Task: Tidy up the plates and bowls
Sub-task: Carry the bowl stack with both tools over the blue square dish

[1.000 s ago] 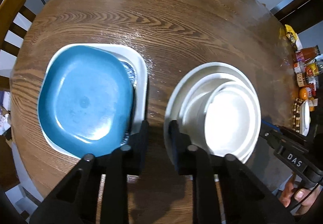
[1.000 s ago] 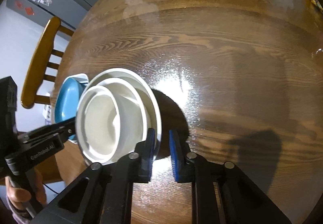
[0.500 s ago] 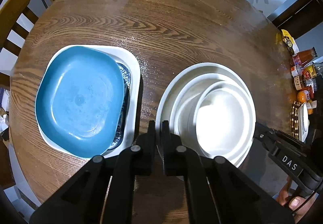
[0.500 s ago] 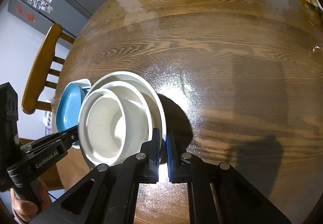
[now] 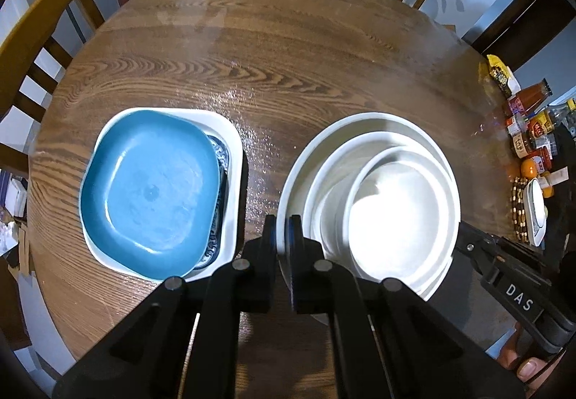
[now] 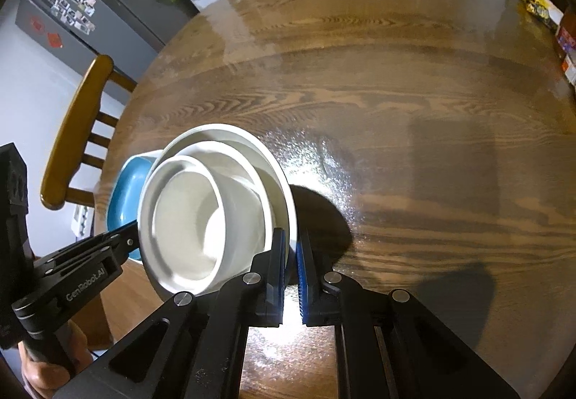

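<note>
White nested round ceramic bowls (image 5: 392, 219) are pinched at opposite rims by both jaws, the round wooden counter (image 6: 396, 111) lying bare beyond.

— How did the left tongs (image 5: 283, 230) stand?
— Pinched shut, angled steeply down.
— And the right tongs (image 6: 292, 251)?
— Clamped likewise, a hand (image 5: 529, 368) gripping the handle.

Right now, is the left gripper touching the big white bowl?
Touching. In the left wrist view the left gripper is shut on the rim of the big white bowl, one finger on each side of the edge.
</note>
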